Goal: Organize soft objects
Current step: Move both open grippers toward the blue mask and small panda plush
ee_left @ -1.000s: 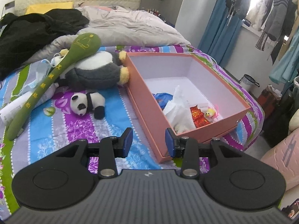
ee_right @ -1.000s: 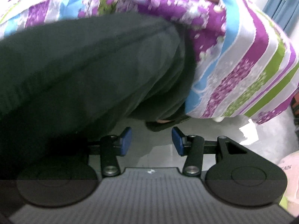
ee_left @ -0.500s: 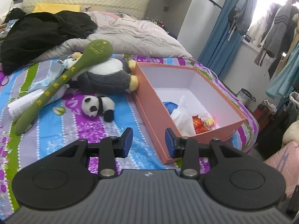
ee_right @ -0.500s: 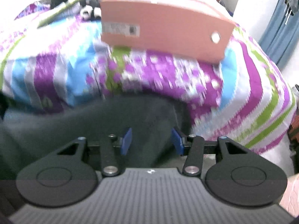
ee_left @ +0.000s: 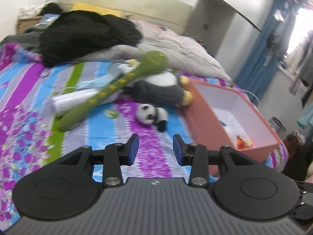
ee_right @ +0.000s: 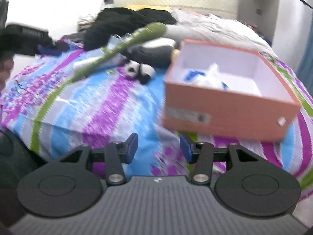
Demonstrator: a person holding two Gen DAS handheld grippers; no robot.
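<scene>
We are holding the left tool at the bottom centre of the frame, released and grasping nothing, above the striped bedspread. The right tool is likewise hanging released and empty at the bed's near edge. Just beyond, at mid-frame, the small panda toy is lying on the bedspread, apart from the orange box at right. Behind it the grey penguin plush is resting against the box's far corner, with the long green plush slanting across to the left. We judge the approach is underway; next we are needing to lower over the panda and clench.
</scene>
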